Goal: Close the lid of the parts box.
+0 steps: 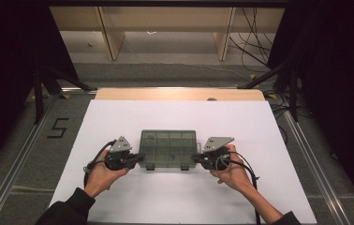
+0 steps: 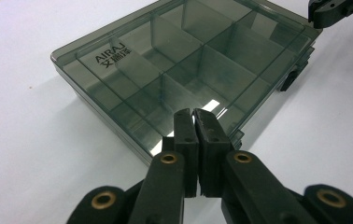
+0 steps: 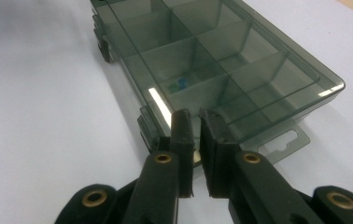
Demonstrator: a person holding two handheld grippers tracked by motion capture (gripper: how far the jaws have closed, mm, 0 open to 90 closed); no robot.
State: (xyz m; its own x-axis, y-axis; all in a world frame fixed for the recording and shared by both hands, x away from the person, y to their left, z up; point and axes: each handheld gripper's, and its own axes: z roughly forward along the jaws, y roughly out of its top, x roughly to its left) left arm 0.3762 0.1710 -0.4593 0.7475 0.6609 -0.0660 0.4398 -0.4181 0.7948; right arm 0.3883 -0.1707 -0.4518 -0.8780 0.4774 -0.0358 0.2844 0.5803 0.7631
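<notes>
Two tongs, left (image 1: 141, 157) and right (image 1: 195, 158), nearly closed, empty, flank one lidded box (image 1: 168, 147) at nine and three o'clock.

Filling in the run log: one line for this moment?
left gripper: shut, at box end | right gripper: nearly shut, at other end | compartment box: lid closed, on table
</notes>
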